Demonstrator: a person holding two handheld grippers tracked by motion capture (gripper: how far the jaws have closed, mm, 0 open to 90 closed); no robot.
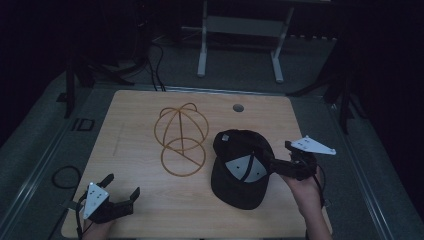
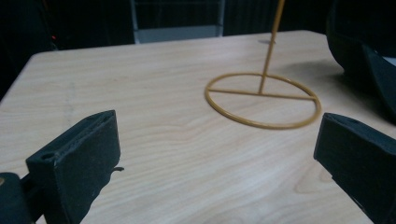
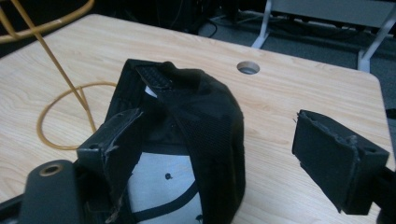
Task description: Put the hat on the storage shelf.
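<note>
The right gripper (image 3: 219, 154), jaws wide, straddles the black cap (image 1: 240, 167)'s rim unpinched; its view shows the grey lining. The left gripper (image 1: 120, 192) at seven o'clock gapes empty.

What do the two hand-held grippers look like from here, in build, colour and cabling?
Both are black, with two blocky, square-ended jaws. The left hand-held gripper carries a grey three-cornered plate with small dark dots; the right hand-held gripper has the same plate, and a dark cable trails from it. The right one's jaw pads look frayed at the edges.
</note>
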